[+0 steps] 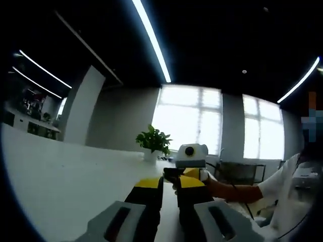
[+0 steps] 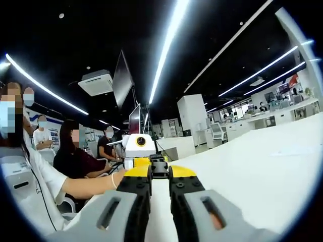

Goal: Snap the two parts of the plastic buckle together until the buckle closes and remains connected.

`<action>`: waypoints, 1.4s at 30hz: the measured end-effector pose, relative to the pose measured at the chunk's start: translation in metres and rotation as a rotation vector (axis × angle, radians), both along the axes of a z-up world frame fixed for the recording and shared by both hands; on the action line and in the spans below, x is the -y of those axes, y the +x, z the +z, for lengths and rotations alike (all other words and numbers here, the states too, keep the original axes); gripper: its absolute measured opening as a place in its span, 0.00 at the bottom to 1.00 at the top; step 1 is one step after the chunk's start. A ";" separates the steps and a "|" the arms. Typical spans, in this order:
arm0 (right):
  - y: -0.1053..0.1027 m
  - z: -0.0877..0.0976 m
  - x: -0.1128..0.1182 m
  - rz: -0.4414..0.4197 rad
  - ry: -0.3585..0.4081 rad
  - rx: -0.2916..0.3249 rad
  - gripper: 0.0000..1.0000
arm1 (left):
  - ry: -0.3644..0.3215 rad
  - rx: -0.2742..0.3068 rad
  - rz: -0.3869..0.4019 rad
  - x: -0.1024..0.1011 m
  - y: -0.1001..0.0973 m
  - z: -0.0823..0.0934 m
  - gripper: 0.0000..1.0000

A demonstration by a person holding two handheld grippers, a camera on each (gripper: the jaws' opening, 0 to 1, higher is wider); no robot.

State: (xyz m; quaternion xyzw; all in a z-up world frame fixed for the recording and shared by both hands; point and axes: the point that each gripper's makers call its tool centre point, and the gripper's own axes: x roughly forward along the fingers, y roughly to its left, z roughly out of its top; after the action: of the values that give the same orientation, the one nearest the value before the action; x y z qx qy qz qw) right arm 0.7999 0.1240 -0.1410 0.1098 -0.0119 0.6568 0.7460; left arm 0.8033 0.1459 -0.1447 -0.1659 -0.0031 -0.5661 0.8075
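Black plastic buckle held between the tips of the left hand-held gripper and right hand-held gripper, jaws narrow on it, above the white tabletop at 12 o'clock; whether latched cannot be told.

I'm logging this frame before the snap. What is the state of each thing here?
Left gripper: jaws nearly shut on a dark buckle part.
Right gripper: jaws nearly shut on a dark buckle part.
Buckle: held between both grippers above the white table; whether it is latched cannot be told.
Potted plant: upright on the table.
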 end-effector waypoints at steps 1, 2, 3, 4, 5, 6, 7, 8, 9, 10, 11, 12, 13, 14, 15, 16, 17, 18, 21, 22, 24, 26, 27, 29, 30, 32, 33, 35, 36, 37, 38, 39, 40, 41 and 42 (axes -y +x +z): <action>0.001 0.000 0.000 -0.003 0.000 -0.002 0.12 | -0.008 -0.005 0.002 -0.002 0.001 0.001 0.13; 0.001 0.000 0.000 -0.003 0.002 -0.004 0.12 | -0.016 -0.009 0.005 -0.003 0.002 0.001 0.13; 0.001 0.000 0.000 0.000 0.004 -0.008 0.12 | -0.023 -0.012 0.010 -0.004 0.002 0.002 0.13; 0.002 0.001 0.000 0.000 0.004 -0.010 0.12 | -0.026 -0.015 0.015 -0.004 0.002 0.002 0.14; 0.002 0.001 0.000 0.000 0.004 -0.011 0.12 | -0.027 -0.017 0.017 -0.004 0.002 0.002 0.15; 0.002 0.001 0.000 0.002 0.005 -0.013 0.12 | -0.029 -0.018 0.016 -0.004 0.002 0.002 0.16; 0.001 0.002 -0.001 0.004 0.008 -0.015 0.12 | -0.034 -0.022 0.004 -0.003 0.001 0.002 0.16; 0.001 0.002 -0.001 0.004 0.011 -0.018 0.12 | -0.035 -0.023 -0.002 -0.002 0.000 0.002 0.17; 0.000 0.002 -0.001 0.006 0.015 -0.025 0.12 | -0.035 -0.022 -0.003 -0.002 0.001 0.003 0.17; 0.003 0.002 -0.001 0.005 0.018 -0.040 0.12 | -0.036 -0.019 -0.005 -0.001 0.000 0.003 0.18; 0.004 0.002 0.000 0.002 0.018 -0.046 0.12 | -0.043 -0.016 -0.009 0.000 -0.001 0.004 0.20; 0.004 0.001 -0.001 0.001 0.014 -0.049 0.12 | -0.056 -0.015 -0.017 0.001 -0.003 0.007 0.21; 0.005 -0.001 -0.001 0.002 0.010 -0.055 0.12 | -0.066 -0.015 -0.020 0.001 -0.003 0.008 0.22; 0.004 -0.001 -0.002 0.003 0.011 -0.059 0.12 | -0.068 -0.014 -0.019 0.000 -0.003 0.009 0.22; 0.004 -0.002 -0.002 0.006 0.013 -0.065 0.12 | -0.065 -0.014 -0.015 0.001 -0.002 0.008 0.22; 0.004 -0.002 -0.003 0.010 0.015 -0.068 0.12 | -0.057 -0.014 -0.008 0.001 -0.002 0.006 0.22; 0.003 -0.002 -0.003 0.013 0.015 -0.070 0.12 | -0.052 -0.015 -0.005 0.001 0.001 0.005 0.21; 0.003 -0.002 -0.003 0.014 0.015 -0.071 0.12 | -0.051 -0.016 -0.006 0.001 0.001 0.005 0.20; 0.002 -0.002 -0.004 0.022 0.014 -0.073 0.12 | -0.032 -0.018 -0.017 0.004 0.000 0.001 0.18; 0.002 -0.003 -0.005 0.023 0.012 -0.076 0.12 | -0.026 -0.018 -0.020 0.005 -0.001 0.000 0.16; 0.002 -0.004 -0.005 0.024 0.010 -0.080 0.12 | -0.025 -0.018 -0.036 0.007 -0.004 -0.001 0.13; 0.003 -0.005 -0.005 0.029 0.010 -0.089 0.12 | -0.031 -0.021 -0.037 0.007 -0.003 0.000 0.13; 0.003 -0.005 -0.005 0.034 0.011 -0.094 0.12 | -0.041 -0.028 -0.043 0.007 -0.003 0.000 0.13; 0.001 -0.004 -0.005 0.040 0.014 -0.098 0.12 | -0.053 -0.042 -0.054 0.007 -0.005 0.001 0.12; -0.001 -0.004 -0.005 0.040 0.014 -0.098 0.12 | -0.055 -0.046 -0.059 0.008 -0.006 0.001 0.12; -0.004 -0.003 -0.005 0.048 0.014 -0.096 0.12 | -0.064 -0.070 -0.076 0.009 -0.009 0.002 0.12; -0.005 -0.003 -0.005 0.055 0.015 -0.092 0.12 | -0.072 -0.086 -0.092 0.009 -0.010 0.002 0.12; -0.008 -0.001 -0.005 0.064 0.014 -0.077 0.12 | -0.096 -0.145 -0.136 0.010 -0.013 0.002 0.12; -0.010 -0.001 -0.005 0.069 0.013 -0.071 0.12 | -0.106 -0.161 -0.151 0.010 -0.014 0.002 0.11; -0.012 0.000 -0.005 0.078 0.015 -0.062 0.12 | -0.128 -0.193 -0.176 0.011 -0.018 0.002 0.11; -0.013 0.001 -0.005 0.087 0.018 -0.058 0.12 | -0.161 -0.235 -0.206 0.012 -0.019 0.003 0.11; -0.014 0.000 -0.005 0.091 0.016 -0.057 0.12 | -0.169 -0.252 -0.218 0.012 -0.018 0.002 0.11; -0.014 -0.001 -0.005 0.095 0.010 -0.057 0.12 | -0.165 -0.248 -0.218 0.012 -0.017 0.001 0.11; -0.015 -0.004 -0.005 0.101 -0.006 -0.056 0.12 | -0.160 -0.249 -0.218 0.013 -0.018 0.000 0.11; -0.014 -0.006 -0.005 0.103 -0.017 -0.055 0.12 | -0.151 -0.256 -0.217 0.014 -0.018 -0.001 0.11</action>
State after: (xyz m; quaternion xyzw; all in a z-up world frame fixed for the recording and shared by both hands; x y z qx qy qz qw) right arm 0.7854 0.1294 -0.1469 0.1218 0.0198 0.6911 0.7122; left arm 0.7849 0.1320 -0.1459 -0.2959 0.0752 -0.6224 0.7207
